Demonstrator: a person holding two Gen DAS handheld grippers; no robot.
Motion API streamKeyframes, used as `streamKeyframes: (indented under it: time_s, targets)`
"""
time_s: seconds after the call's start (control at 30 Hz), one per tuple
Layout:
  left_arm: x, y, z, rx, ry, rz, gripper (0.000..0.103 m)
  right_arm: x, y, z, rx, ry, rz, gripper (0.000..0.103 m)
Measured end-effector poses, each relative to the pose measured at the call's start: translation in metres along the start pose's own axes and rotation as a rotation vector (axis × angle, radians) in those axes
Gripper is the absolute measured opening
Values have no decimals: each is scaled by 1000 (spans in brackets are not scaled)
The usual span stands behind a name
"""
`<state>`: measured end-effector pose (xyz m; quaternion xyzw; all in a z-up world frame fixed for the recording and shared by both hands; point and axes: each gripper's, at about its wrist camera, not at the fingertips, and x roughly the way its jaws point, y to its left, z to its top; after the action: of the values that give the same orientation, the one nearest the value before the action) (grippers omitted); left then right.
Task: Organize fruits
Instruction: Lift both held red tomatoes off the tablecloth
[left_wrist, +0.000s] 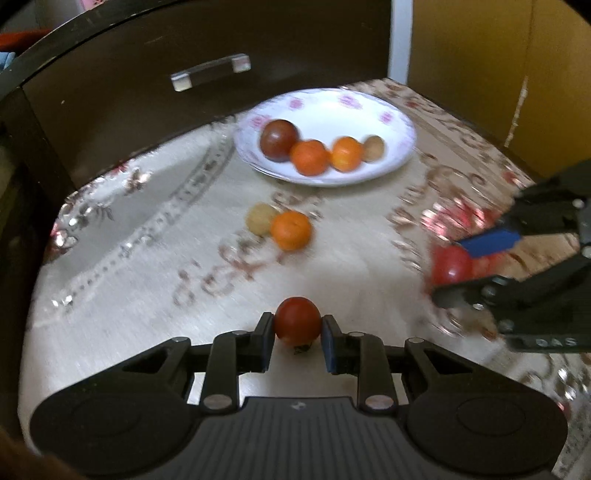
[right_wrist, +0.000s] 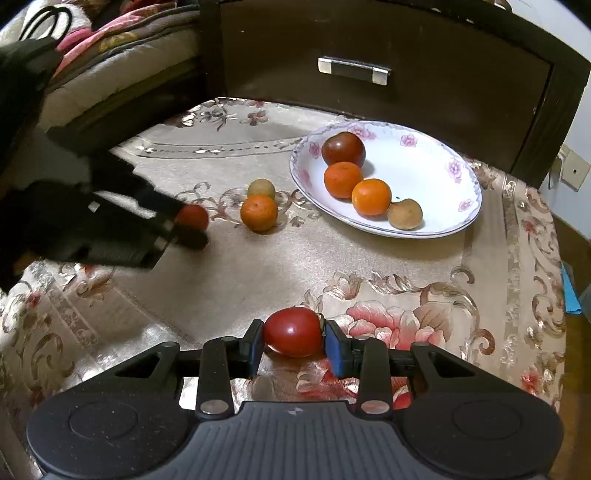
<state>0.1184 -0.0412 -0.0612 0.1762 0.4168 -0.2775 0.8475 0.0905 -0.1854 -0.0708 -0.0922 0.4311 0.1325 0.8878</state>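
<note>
A white flowered plate (left_wrist: 391, 122) (right_wrist: 439, 173) holds a dark red tomato (left_wrist: 279, 140), two oranges (left_wrist: 309, 157) and a small brown fruit (left_wrist: 373, 148). A loose orange (left_wrist: 290, 230) (right_wrist: 259, 213) and a pale brown fruit (left_wrist: 260, 218) (right_wrist: 261, 188) lie on the cloth before the plate. My left gripper (left_wrist: 297, 328) is shut on a red tomato (left_wrist: 297, 320); it also shows in the right wrist view (right_wrist: 192, 218). My right gripper (right_wrist: 294, 338) is shut on another red tomato (right_wrist: 294, 331), seen in the left wrist view (left_wrist: 451, 265).
A floral tablecloth (right_wrist: 369, 266) covers the small table. A dark drawer front with a metal handle (right_wrist: 354, 70) stands right behind the plate. Bedding (right_wrist: 110, 40) lies at the far left. The table edge drops off at the right.
</note>
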Motion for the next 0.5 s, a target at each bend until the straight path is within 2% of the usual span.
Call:
streamKeyframes:
  time_s: [0.23,0.5]
  targets:
    - [-2,-24,-16,32,7,5,35,-10,11,-16,-29,23,-12,28]
    - [-2,-25,-20,-3,-2,18,36,-13,12,-22,-11,30,-15,30]
